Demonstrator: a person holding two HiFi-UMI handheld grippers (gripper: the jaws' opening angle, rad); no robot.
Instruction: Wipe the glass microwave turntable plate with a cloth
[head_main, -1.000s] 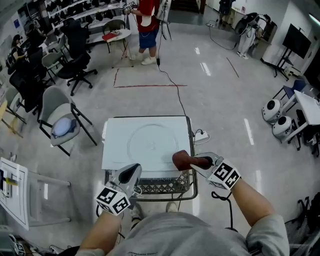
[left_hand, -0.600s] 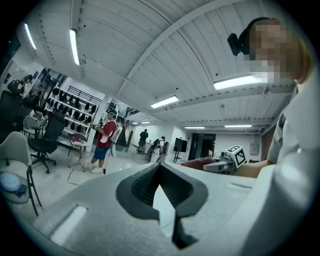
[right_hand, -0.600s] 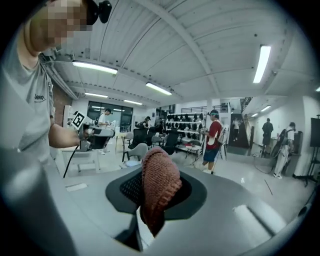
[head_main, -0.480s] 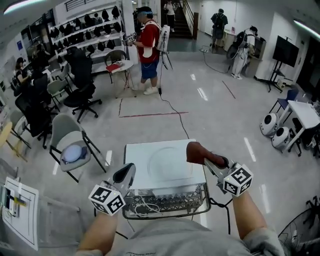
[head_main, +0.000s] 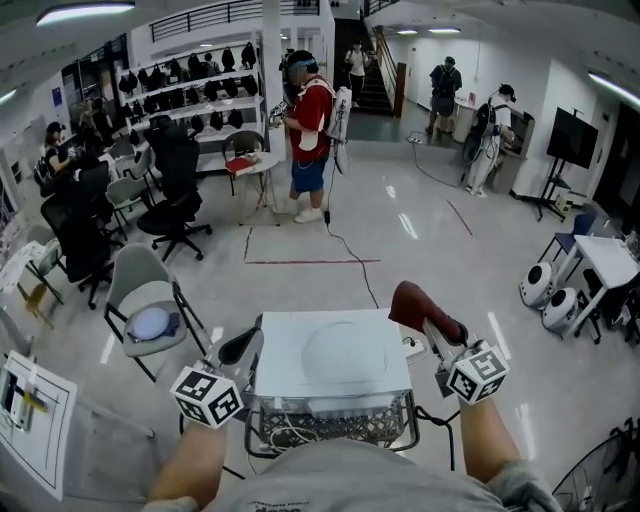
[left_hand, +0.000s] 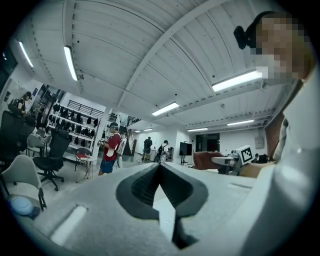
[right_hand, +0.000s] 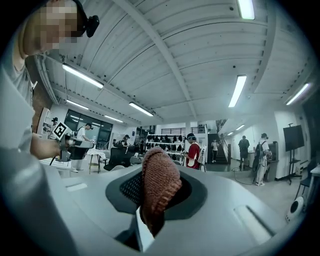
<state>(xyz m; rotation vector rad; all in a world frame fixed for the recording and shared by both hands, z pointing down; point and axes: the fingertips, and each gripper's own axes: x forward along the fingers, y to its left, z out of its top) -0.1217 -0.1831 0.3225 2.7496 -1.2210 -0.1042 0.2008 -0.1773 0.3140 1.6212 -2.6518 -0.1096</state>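
The clear glass turntable plate (head_main: 345, 351) lies flat on the white microwave top (head_main: 283, 372) in front of me in the head view. To the right of the microwave and raised above it, my right gripper (head_main: 420, 318) is shut on a brown knitted cloth (head_main: 418, 306). In the right gripper view the cloth (right_hand: 159, 186) stands up between the closed jaws. My left gripper (head_main: 240, 349) is shut and holds nothing, beside the microwave's left edge; its jaws meet at the tips in the left gripper view (left_hand: 161, 167). Both gripper views point out at the room, and neither shows the plate.
The microwave stands on a wire cart (head_main: 330, 424) with cables inside. A grey chair (head_main: 145, 300) with a blue cushion is to the left. A person in red (head_main: 309, 135) stands further back. A cable (head_main: 350, 258) runs across the floor. White round robots (head_main: 545, 295) sit at right.
My head has tilted up, so more of the room shows. The right gripper with the cloth has lifted off the microwave top and moved right. The left gripper stays by the left edge.
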